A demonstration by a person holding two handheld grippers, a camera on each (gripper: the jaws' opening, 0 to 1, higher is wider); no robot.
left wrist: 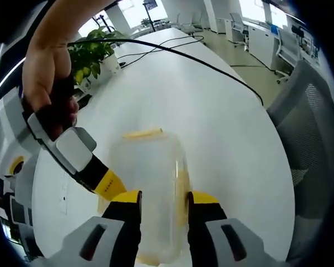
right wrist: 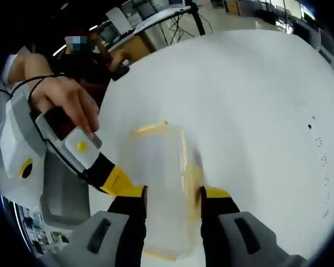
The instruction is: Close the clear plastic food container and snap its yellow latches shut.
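Black, yellow-tipped jaws of the left gripper (left wrist: 162, 201) rise at the bottom centre of the left gripper view, spread apart on either side of the clear plastic container (left wrist: 151, 189), which sits between them on the white table (left wrist: 211, 105). Whether they touch its sides is hard to tell through the blur. From the left of that frame the right gripper (left wrist: 114, 186) reaches in, held by a hand (left wrist: 47, 83). A yellow latch (left wrist: 142, 133) lies along the container's far edge. Farther off, at upper left, stands a potted plant (left wrist: 94, 53), with a black cable (left wrist: 183, 55) trailing across the tabletop and a grey chair (left wrist: 312, 122) at right.

Seen from the right gripper view, its own jaws likewise stand open around the container, lower centre.
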